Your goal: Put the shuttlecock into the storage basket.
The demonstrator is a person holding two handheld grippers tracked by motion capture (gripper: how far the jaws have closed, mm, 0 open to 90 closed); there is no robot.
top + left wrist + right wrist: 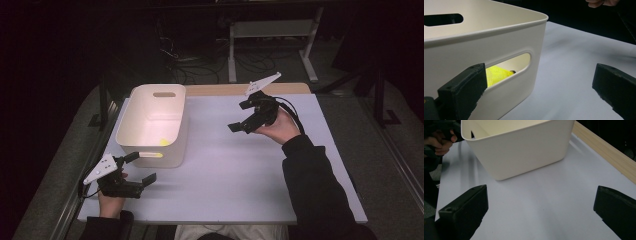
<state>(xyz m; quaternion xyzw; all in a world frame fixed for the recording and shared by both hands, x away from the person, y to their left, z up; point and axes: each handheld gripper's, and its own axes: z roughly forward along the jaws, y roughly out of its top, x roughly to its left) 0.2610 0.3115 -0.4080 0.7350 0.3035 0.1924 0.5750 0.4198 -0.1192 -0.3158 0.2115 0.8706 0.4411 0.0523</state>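
Both tools are held wide and empty — left tool (141, 168) at 7 o'clock beside the cream plastic bin (131, 131), right tool (243, 116) at 2 o'clock.

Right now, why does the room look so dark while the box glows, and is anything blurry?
High view: light falls on the table and the white bin, whose inside glows, while the surroundings sink into black. Left gripper view: the near black fingers look soft, and a yellow item shows sharply through the bin's handle slot. Right gripper view: even light, faint shadows on the table.

Smooth plastic bin (131, 125) (matt), yellow mesh item (495, 75).
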